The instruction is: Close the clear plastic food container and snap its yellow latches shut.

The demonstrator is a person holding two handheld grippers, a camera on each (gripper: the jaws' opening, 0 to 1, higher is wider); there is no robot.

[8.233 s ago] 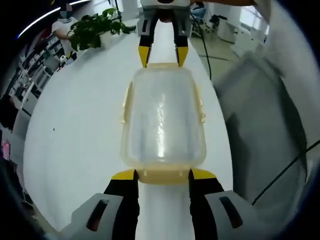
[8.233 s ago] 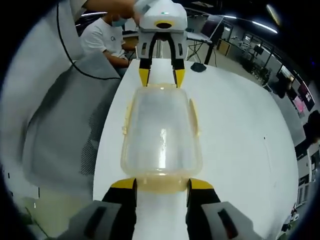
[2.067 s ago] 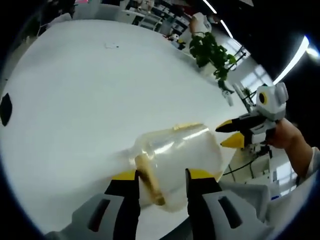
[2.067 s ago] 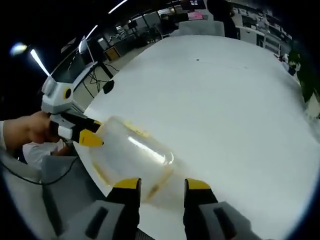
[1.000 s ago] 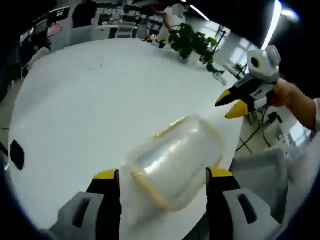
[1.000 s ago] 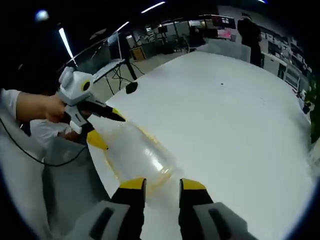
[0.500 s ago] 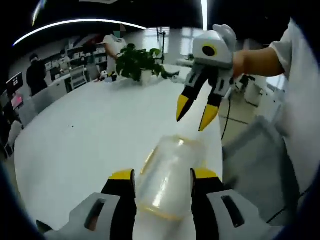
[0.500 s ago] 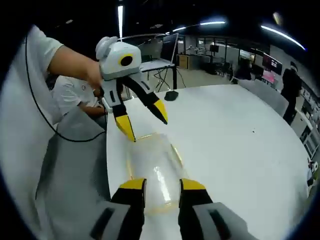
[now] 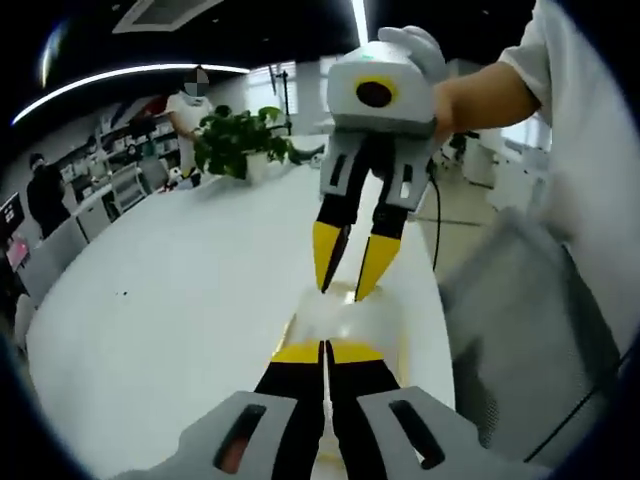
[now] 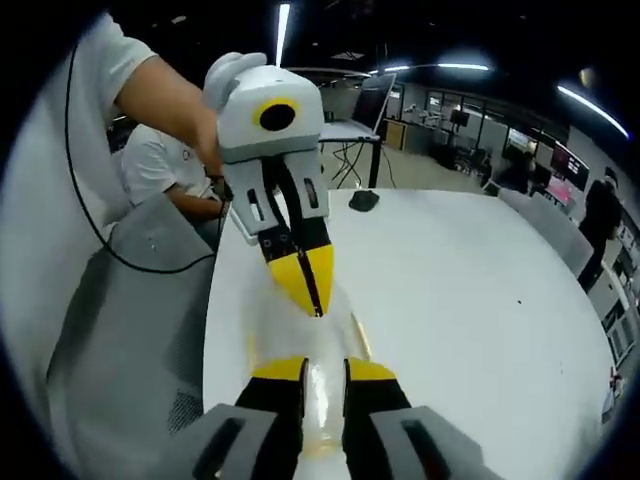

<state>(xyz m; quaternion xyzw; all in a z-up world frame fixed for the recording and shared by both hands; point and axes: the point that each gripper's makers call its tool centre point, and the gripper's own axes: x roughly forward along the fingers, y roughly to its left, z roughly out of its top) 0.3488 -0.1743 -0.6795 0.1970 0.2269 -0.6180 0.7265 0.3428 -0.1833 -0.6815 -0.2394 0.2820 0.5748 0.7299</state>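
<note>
The clear plastic container with yellow latches lies on the white table, close below both grippers. In the left gripper view my left gripper has its jaws pressed together just over the container's near end. My right gripper comes down from above, its yellow fingertips a small way apart over the far end. In the right gripper view my right gripper shows a narrow gap through which the container is seen. My left gripper points down at the lid, shut. Most of the container is hidden.
The container sits near the table's edge, with a person's grey clothing right beside it. A potted plant stands at the table's far end. A seated person and a small black object lie beyond the table.
Both grippers have tipped down and come nose to nose over the container. The left jaws have gone from apart to shut. The right jaws have narrowed.
</note>
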